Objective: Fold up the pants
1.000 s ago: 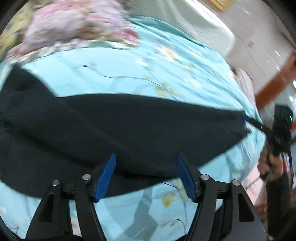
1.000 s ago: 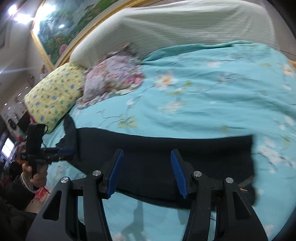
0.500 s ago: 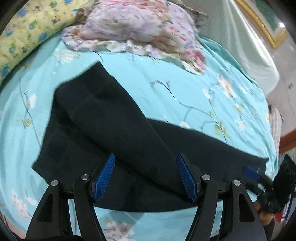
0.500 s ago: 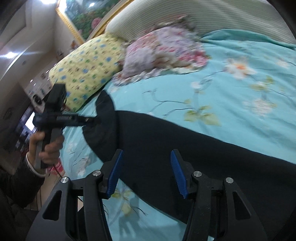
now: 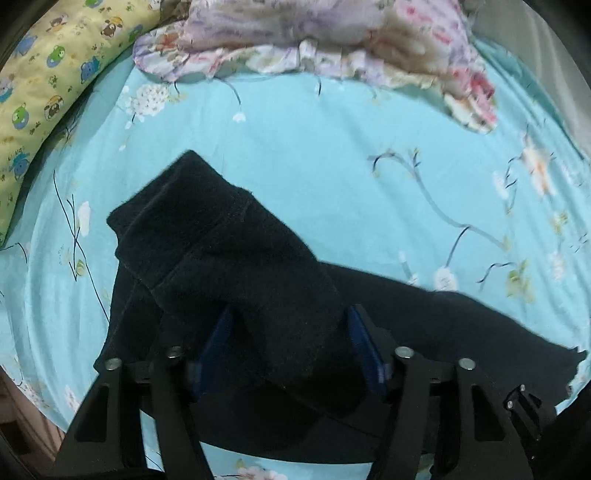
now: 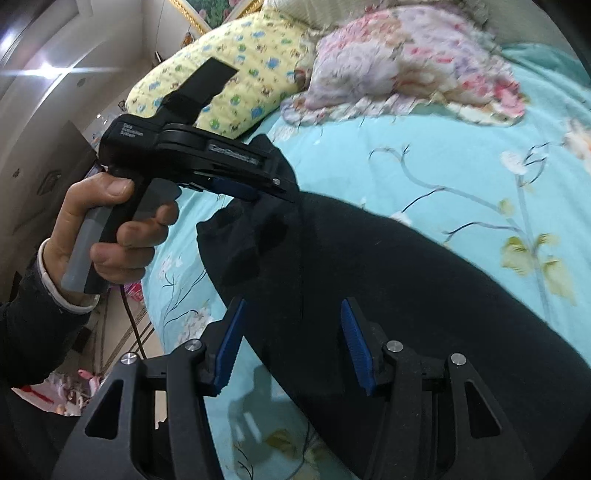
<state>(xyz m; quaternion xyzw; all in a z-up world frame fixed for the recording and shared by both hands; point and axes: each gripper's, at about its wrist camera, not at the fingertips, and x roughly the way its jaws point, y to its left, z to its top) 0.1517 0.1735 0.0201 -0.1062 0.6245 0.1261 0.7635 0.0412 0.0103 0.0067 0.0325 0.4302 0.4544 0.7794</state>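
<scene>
Black pants lie on a turquoise floral bed sheet, with one end folded over and draped between the left gripper's blue-padded fingers, which stand apart. A yellow cartoon pillow sits at ten o'clock and a pink floral pillow at twelve.
</scene>
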